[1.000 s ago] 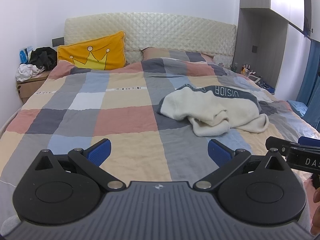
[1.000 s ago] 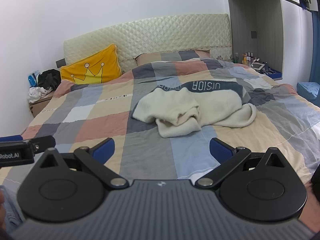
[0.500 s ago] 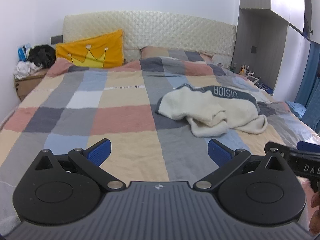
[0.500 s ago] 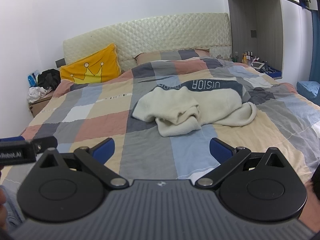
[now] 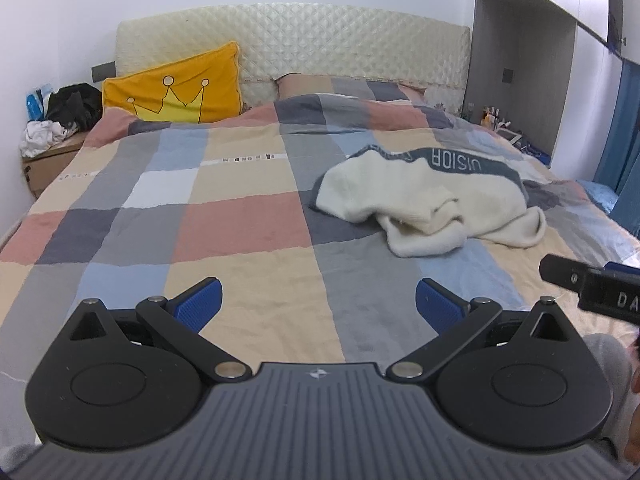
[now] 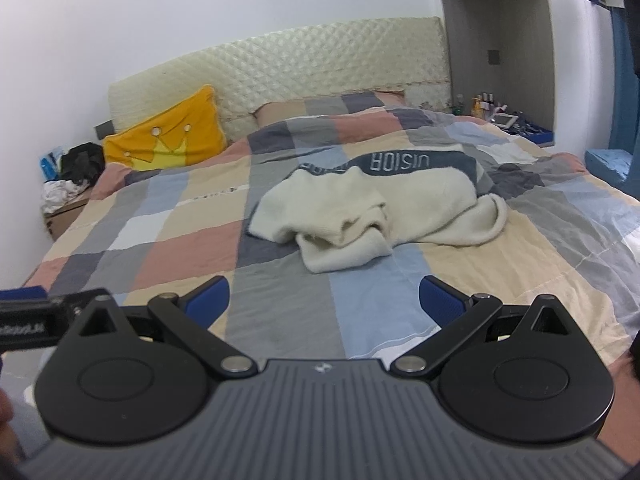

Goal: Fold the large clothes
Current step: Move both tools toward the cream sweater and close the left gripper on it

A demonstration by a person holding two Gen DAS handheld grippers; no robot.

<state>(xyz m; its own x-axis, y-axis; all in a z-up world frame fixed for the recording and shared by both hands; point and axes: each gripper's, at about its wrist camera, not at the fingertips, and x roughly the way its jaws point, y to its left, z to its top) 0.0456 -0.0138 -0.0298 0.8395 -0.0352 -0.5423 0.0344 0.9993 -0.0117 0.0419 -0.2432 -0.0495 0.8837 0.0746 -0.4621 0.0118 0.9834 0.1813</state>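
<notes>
Both claws are hanging wide open over the near end of the bed, gripping nothing at all. The left gripper [image 5: 318, 302] is spreading its blue pads [image 5: 199, 305] far apart above the checked quilt [image 5: 224, 224], not touching the fabric as far as I can tell. The right gripper [image 6: 324, 300] is doing the same thing, fingers splayed to full width with just quilt showing between them, and its black side is poking into the left camera's view at the right edge.

The cream sweater [image 6: 372, 212] is lying crumpled on the quilt, well beyond both sets of fingertips, toward the right half of the bed in the left view and about centre in the right view. Its dark band with mirrored lettering [image 6: 400, 162] is running along the far edge, and a bunched sleeve is flopping toward the near side.

A yellow crown pillow [image 5: 176, 88] is leaning against the quilted headboard [image 5: 320, 40] at the far left.
</notes>
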